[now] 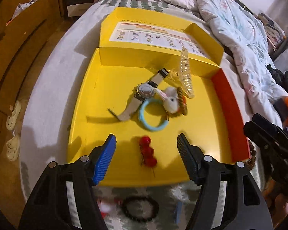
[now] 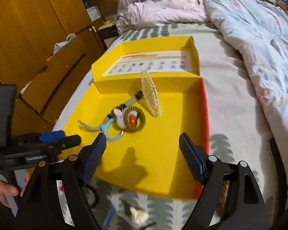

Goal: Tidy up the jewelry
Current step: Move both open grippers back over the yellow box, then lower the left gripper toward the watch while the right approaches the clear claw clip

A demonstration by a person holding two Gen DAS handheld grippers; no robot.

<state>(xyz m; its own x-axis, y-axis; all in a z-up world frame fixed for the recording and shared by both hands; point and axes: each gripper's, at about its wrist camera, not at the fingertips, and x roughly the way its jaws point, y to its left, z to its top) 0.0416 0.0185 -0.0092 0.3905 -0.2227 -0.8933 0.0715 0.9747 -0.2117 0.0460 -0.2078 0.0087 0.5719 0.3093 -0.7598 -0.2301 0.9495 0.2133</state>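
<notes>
Both grippers, left gripper (image 1: 146, 149) and right gripper (image 2: 142, 151), wide, holding nothing | red hair clip (image 1: 147, 151) between my left fingers | watch (image 1: 144, 94), blue ring (image 1: 152, 117) ahead in yellow box (image 1: 86, 95) | black bracelet (image 1: 141, 208) below, outside the box.

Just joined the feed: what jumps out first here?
A bright yellow box lies open on the bed, with a watch, a blue ring and a fluffy white charm heaped at its middle. Nearer, a red bead hairpin lies between the open left gripper fingers.
</notes>
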